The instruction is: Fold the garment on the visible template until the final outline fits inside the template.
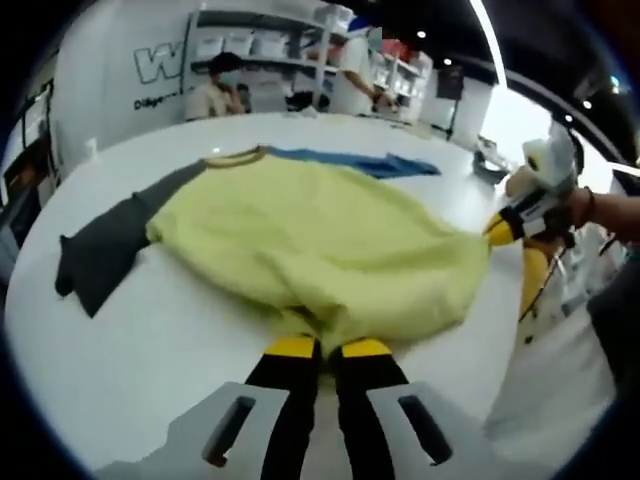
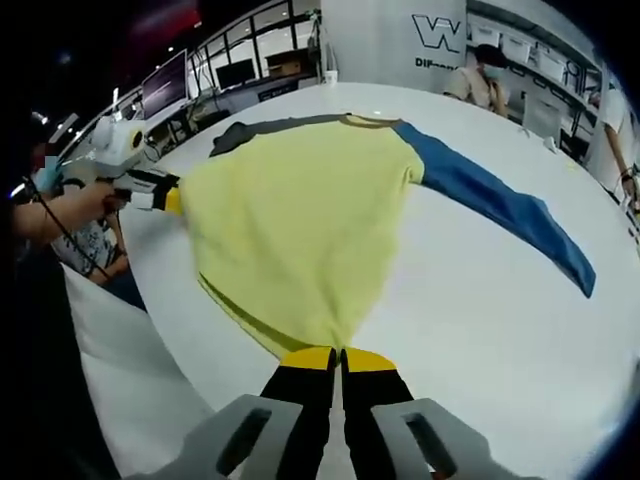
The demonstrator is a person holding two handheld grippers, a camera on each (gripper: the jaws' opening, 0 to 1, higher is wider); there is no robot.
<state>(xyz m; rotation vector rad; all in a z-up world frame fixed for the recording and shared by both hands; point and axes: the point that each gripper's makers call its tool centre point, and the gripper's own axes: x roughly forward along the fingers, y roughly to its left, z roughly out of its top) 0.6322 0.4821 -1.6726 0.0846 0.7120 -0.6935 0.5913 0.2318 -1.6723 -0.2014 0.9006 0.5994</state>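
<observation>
Yellow shirt point(image 1: 320, 250) hem pinched in both my left gripper point(image 1: 328, 347) and right gripper point(image 2: 338, 358); uneven pulling risks a skewed fold.

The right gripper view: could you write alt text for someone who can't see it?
A yellow shirt with one grey sleeve and one blue sleeve lies spread on a white table. The right gripper pinches its near hem corner, jaws closed; the left gripper, held in a hand, grips the opposite hem corner.
</observation>
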